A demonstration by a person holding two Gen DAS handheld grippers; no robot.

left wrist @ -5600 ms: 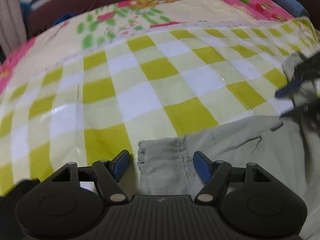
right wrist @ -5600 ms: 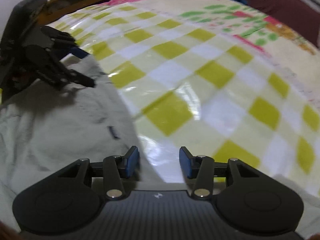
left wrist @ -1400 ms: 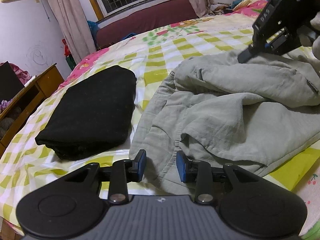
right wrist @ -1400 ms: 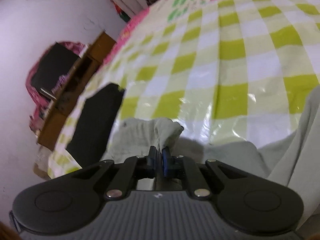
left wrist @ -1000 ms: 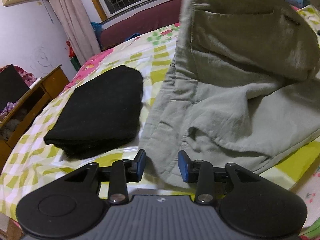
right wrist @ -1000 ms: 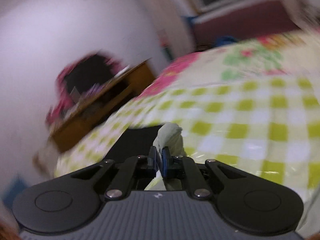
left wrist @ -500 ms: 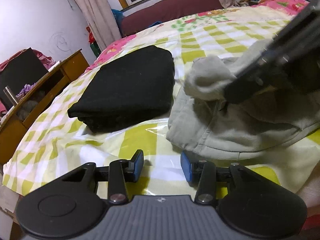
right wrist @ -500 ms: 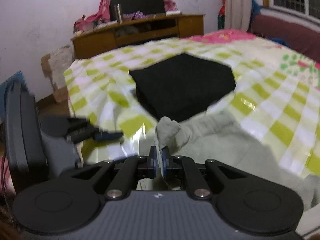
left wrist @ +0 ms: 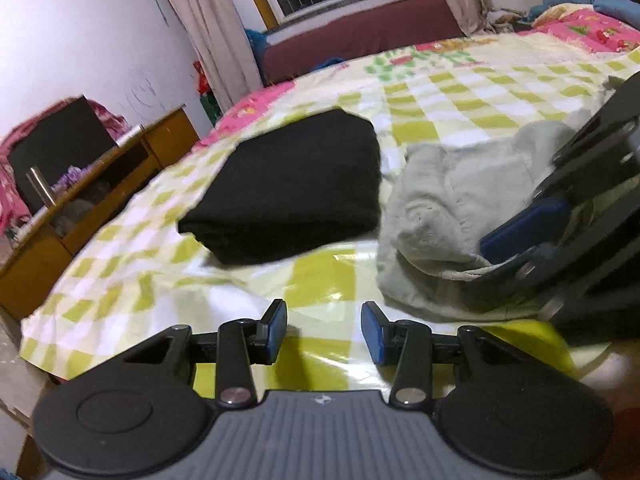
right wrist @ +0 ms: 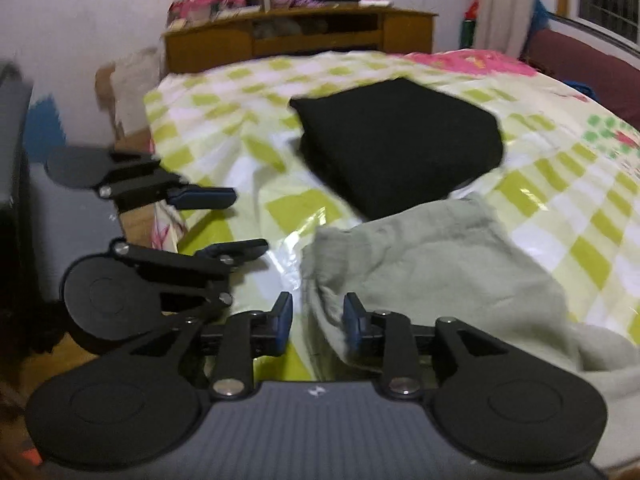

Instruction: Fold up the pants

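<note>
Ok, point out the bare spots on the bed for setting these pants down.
Bare checked bedspread lies between the black folded garment and the bed's near corner by the wooden desk. More lies beyond the garment toward the window. It is crowded where the grey-green pants lie against the black garment, with the right gripper opening there.

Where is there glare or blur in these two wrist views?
Left wrist view: glare on the glossy checked sheet ahead of the left gripper; the folded black garment has smeared edges. Right wrist view: soft all over, glare streak beside the grey-green pants, whose edge lies between the right gripper's opening jaws.
</note>
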